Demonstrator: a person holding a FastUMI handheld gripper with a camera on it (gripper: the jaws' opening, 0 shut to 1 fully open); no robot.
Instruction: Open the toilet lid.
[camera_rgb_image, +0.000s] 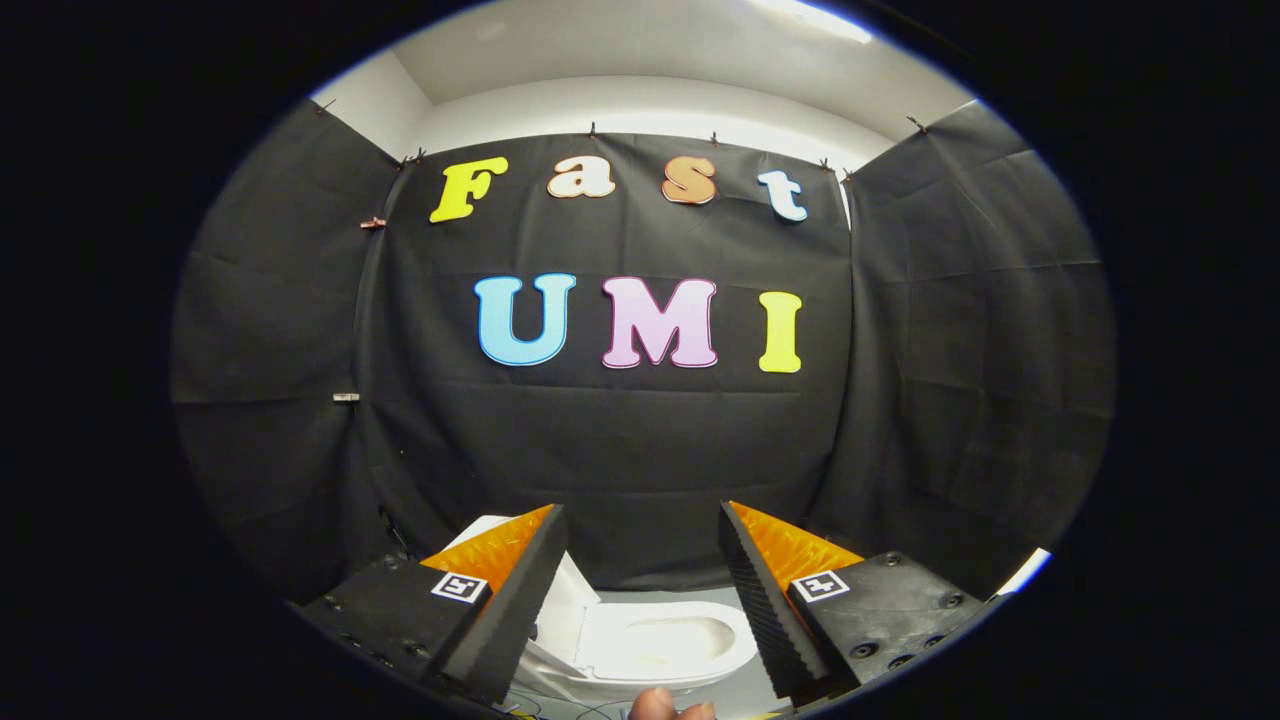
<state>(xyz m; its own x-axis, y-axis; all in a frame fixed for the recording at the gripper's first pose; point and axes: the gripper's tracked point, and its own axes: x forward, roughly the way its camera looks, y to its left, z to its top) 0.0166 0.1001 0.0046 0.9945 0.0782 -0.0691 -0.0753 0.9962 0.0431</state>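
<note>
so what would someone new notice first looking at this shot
Probably the white toilet low down, seen between and just beyond the open jaws of the gripper, with its lid already raised toward the left side and the bowl exposed. Behind it hangs the black cloth wall, and a fingertip pokes in just below the toilet.

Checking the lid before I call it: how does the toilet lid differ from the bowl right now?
The toilet lid stands raised, partly hidden behind one finger; the bowl lies flat and open between and beyond the fingers. The lid shows a plain panel, the bowl a hollow basin. Both are white. The gripper is open, holding nothing.
</note>
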